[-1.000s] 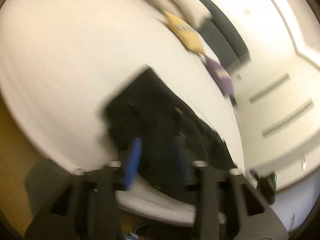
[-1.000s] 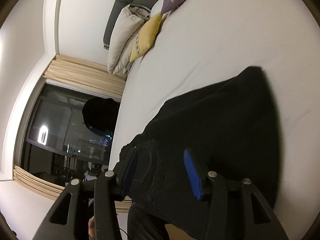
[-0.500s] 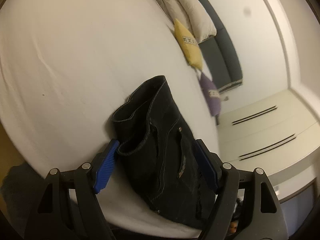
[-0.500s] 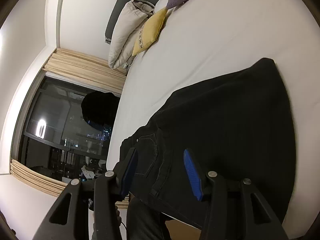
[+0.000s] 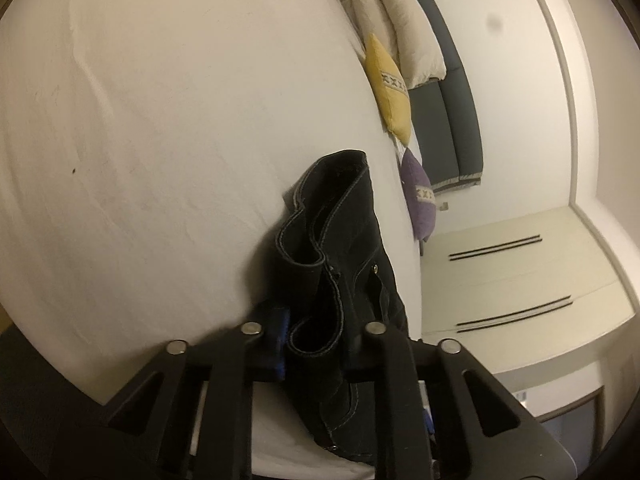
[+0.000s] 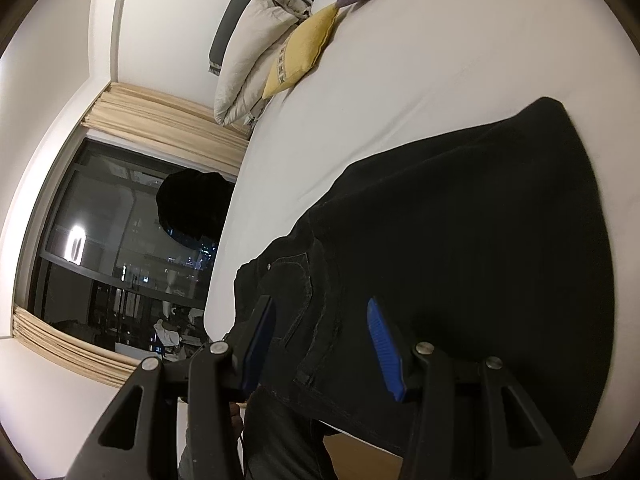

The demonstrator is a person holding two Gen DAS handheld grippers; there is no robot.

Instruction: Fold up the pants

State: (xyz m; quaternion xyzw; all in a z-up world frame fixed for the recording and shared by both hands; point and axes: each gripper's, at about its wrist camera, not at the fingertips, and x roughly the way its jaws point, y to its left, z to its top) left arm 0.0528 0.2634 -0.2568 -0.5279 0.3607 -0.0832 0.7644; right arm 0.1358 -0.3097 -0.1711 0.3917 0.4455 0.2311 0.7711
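Observation:
Black pants (image 5: pixel 340 240) lie on a white bed (image 5: pixel 160 120) near its front edge. My left gripper (image 5: pixel 320 344) is down at the bed's edge and its jaws are closing. A bunched fold of the waistband stands between the blue pads (image 5: pixel 282 340) and is pinched there. In the right wrist view the pants (image 6: pixel 460 240) spread flat, with a back pocket and a rivet near the left. My right gripper (image 6: pixel 320 344) hovers over that pocket area, its jaws half apart and gripping nothing.
A yellow cushion (image 5: pixel 390 88), a purple cushion (image 5: pixel 420 200) and beige pillows (image 6: pixel 256 60) sit at the head of the bed by a grey headboard. A dark window (image 6: pixel 120 240) with curtains is to the left. A person's dark trousers (image 6: pixel 280 432) stand at the bed's edge.
My left gripper sank to the bed's edge, rolled, and closed from wide open onto the waistband, which now bunches up. My right gripper shifted sideways over the pants, its jaws unchanged.

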